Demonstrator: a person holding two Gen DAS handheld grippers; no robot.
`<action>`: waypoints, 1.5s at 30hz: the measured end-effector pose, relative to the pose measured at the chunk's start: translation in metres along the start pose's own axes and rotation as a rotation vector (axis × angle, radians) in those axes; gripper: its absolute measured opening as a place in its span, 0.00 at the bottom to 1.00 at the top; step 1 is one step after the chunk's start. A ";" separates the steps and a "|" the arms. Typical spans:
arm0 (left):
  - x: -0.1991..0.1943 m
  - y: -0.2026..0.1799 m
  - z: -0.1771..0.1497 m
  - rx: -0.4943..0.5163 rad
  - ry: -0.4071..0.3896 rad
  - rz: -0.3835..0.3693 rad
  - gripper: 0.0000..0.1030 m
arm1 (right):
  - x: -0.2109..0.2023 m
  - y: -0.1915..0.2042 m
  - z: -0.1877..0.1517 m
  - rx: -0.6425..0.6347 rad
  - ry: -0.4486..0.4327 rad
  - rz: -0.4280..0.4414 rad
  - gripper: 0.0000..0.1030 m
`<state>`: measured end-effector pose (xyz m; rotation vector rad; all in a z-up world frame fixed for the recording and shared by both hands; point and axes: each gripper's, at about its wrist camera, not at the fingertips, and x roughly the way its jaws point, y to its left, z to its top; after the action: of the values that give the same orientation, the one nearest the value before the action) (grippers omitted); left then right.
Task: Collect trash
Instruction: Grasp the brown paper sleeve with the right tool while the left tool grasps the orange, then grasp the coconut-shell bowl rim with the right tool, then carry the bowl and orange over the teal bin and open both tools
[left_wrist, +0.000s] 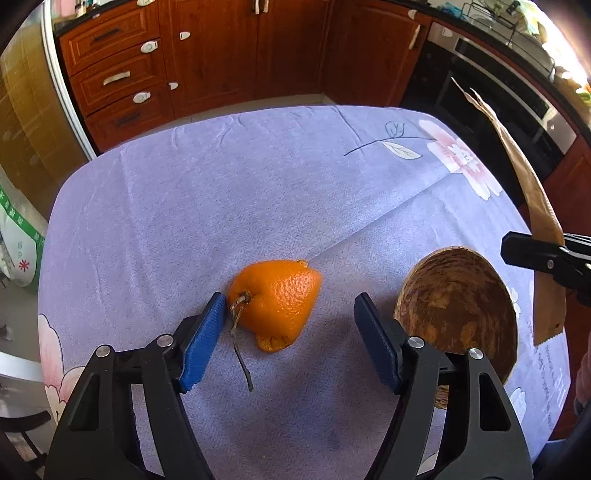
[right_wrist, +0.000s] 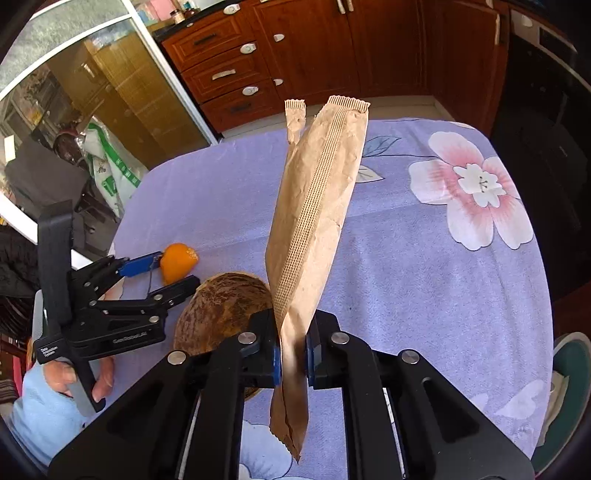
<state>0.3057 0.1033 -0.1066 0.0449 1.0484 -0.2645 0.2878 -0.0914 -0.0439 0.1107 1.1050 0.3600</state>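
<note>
Two grippers work over the purple floral tablecloth (left_wrist: 155, 206). Left gripper (left_wrist: 290, 304): jaws spread wide, straddling the orange peel (left_wrist: 277, 299), left pad beside its stem. Coconut shell half (left_wrist: 458, 306) lies just right of the peel. Right gripper (right_wrist: 293, 356): jaws clamped on a brown paper bag (right_wrist: 314, 221), held above the cloth, right of the shell.

Both wrist views look steeply down and forward over the lilac floral tablecloth (left_wrist: 229, 192) toward the wooden cabinets (right_wrist: 314, 48) — each close above the tabletop. They share the orange peel (left_wrist: 275, 301) and coconut shell (right_wrist: 221, 306) — the right view also catches the left gripper (right_wrist: 168, 271) from the side.
</note>
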 end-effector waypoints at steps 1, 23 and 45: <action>0.000 -0.001 0.000 0.006 -0.003 0.007 0.65 | 0.002 0.005 -0.002 -0.018 0.013 0.011 0.11; -0.004 -0.027 -0.009 0.077 -0.040 0.045 0.23 | 0.029 -0.006 -0.020 0.005 0.118 0.008 0.54; -0.060 -0.044 -0.040 0.006 -0.064 0.027 0.22 | -0.005 0.014 -0.022 0.006 0.049 0.039 0.10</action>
<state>0.2327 0.0793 -0.0713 0.0555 0.9829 -0.2429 0.2629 -0.0825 -0.0458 0.1292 1.1539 0.3964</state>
